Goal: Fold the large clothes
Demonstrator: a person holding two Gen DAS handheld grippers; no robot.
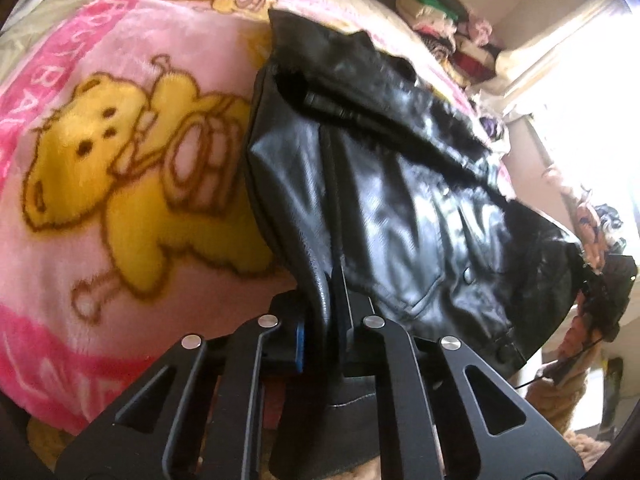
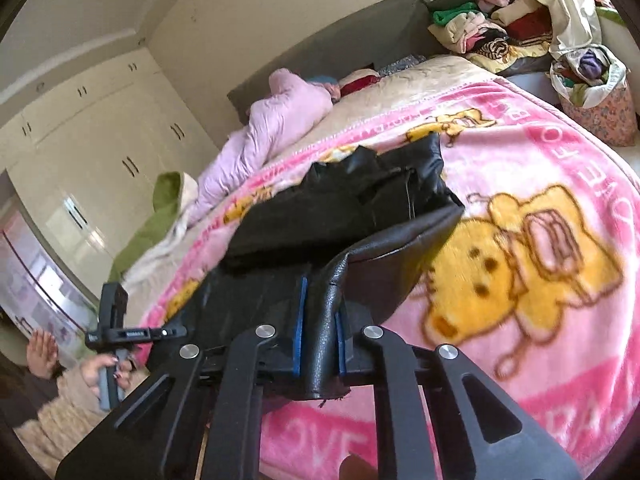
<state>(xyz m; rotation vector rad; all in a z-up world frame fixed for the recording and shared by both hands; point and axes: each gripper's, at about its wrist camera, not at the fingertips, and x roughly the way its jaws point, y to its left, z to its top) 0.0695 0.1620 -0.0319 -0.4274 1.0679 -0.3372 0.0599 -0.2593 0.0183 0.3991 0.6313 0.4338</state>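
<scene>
A black leather jacket (image 1: pixel 400 208) lies on a pink bear-print blanket (image 1: pixel 100 160) on the bed. My left gripper (image 1: pixel 324 320) is shut on the jacket's hem edge, which runs up between its fingers. My right gripper (image 2: pixel 320 336) is shut on another edge of the same jacket (image 2: pixel 352 208), the leather pinched between its blue pads (image 2: pixel 301 324). The jacket's far part lies bunched on the blanket (image 2: pixel 540 300). The left gripper (image 2: pixel 120 330) and the hand holding it show at the lower left of the right wrist view. The right gripper (image 1: pixel 608 296) shows dimly at the right edge of the left wrist view.
A pink quilt (image 2: pixel 280 116) and a green garment (image 2: pixel 160 208) lie at the head of the bed. A pile of clothes (image 2: pixel 488 28) and a floral bag (image 2: pixel 592 96) stand beyond the bed. White wardrobes (image 2: pixel 80 140) line the wall.
</scene>
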